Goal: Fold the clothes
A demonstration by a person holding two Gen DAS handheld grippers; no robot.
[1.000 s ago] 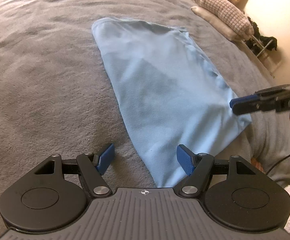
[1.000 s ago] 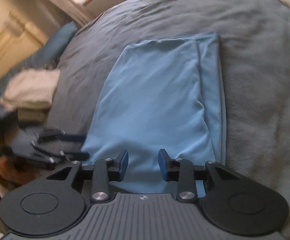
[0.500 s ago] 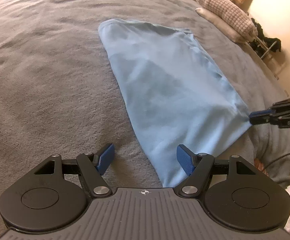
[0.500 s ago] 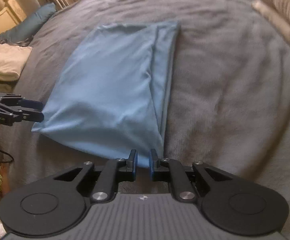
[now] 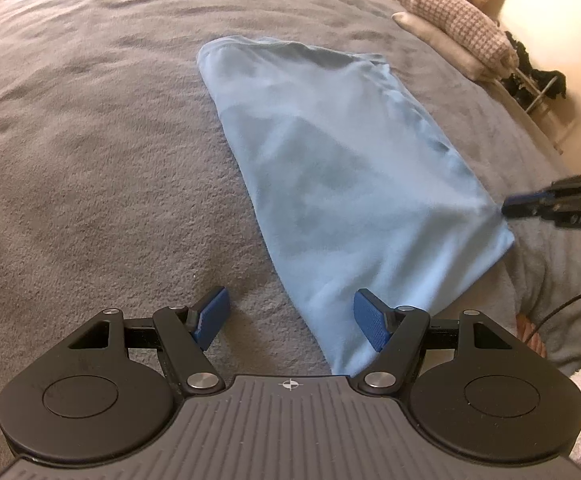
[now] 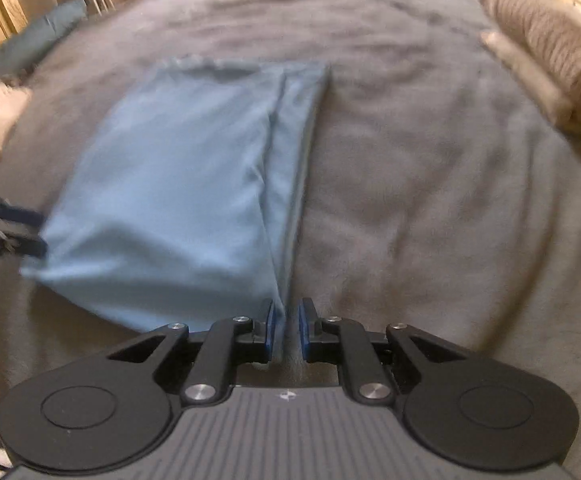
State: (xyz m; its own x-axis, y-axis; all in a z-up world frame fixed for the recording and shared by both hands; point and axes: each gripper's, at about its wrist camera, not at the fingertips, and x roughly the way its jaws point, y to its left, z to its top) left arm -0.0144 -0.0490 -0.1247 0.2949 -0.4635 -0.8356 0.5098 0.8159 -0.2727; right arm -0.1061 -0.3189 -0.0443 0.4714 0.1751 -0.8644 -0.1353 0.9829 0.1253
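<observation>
Down at six o'clock in the left wrist view, the left gripper (image 5: 289, 312) sits spread wide, its two blue pads straddling the near corner of the one light-blue garment (image 5: 342, 184) without touching it. Over in the right wrist view, the right gripper (image 6: 286, 326) has its pads nearly together around the garment's near corner; whether it truly pinches, I cannot tell through the blur. That single garment lies folded lengthwise on the grey blanket (image 5: 90, 152), running toward twelve. Farther off, at two o'clock, two pillows (image 5: 450, 20) are stacked.
</observation>
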